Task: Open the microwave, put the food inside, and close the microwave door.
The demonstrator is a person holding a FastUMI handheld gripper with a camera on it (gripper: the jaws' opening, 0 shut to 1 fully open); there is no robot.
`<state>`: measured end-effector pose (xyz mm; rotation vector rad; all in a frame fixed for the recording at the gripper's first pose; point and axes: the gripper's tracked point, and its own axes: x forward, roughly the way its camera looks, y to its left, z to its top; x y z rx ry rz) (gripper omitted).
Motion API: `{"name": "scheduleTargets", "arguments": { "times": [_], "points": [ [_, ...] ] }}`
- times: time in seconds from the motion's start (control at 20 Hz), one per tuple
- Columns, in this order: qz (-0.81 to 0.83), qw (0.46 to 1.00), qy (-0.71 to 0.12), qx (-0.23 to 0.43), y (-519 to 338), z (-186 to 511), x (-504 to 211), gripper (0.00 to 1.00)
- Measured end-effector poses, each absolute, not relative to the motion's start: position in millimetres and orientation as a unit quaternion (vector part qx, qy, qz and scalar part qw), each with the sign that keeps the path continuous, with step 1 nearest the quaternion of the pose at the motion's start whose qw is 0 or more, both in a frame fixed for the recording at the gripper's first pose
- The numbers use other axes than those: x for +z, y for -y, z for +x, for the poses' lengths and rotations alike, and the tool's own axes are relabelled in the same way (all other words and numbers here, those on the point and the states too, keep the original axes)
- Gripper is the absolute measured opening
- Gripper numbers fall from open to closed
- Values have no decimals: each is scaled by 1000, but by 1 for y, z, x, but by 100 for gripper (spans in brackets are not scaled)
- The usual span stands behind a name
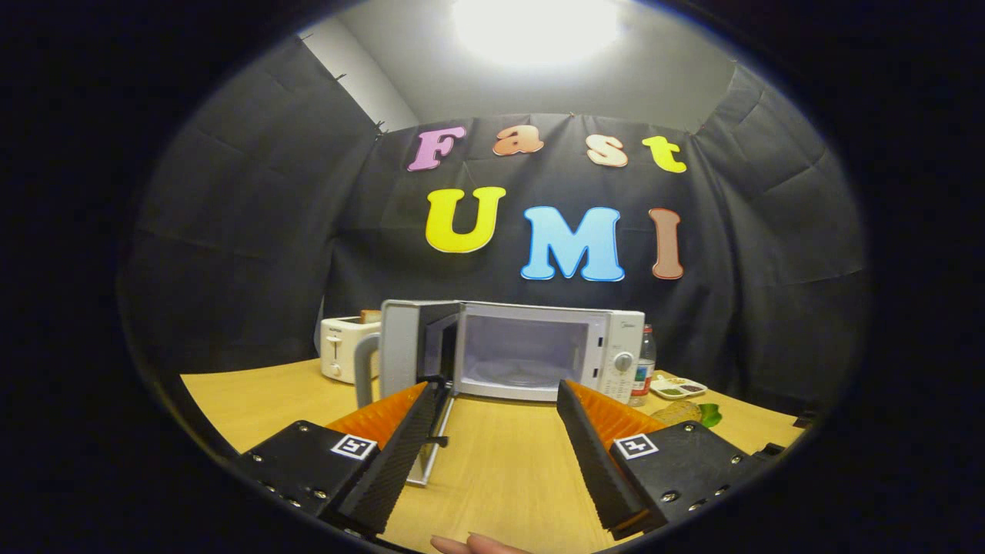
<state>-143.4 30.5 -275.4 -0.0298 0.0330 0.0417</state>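
Microwave door open, jaws spread and holding nothing.
Microwave [539, 350] sits on counter [500, 469] beyond gripper [492, 400], its door [408, 354] swung out left, cavity bare. Toaster [342, 346] left of it, bottle [645, 365] just right, small food tray [677, 387] and food [681, 412] near right finger.

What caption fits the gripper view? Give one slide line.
Open gripper, holding nothing, faces the microwave with its door swung open, on the table.
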Motion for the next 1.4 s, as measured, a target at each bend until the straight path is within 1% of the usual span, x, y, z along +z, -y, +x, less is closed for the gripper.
{"name": "scheduleTargets", "arguments": {
  "times": [0.2,0.45,0.65,0.95,1.05,1.15,1.2,1.25,1.3,1.4],
  "points": [
    [-38,998,-33,-35,33,-142,-303,96],
    [-11,992,-71,-100,113,-142,-337,97],
    [-1,986,-86,-142,157,-143,-352,96],
    [81,982,-115,-128,168,-129,-379,97],
    [124,977,-136,-108,163,-119,-388,97],
    [180,968,-148,-92,160,-109,-392,100],
    [205,963,-155,-86,158,-105,-393,98],
    [227,956,-165,-82,159,-100,-398,88],
    [247,950,-175,-73,156,-96,-401,69],
    [275,943,-180,-52,152,-93,-398,52]
  ]
}}
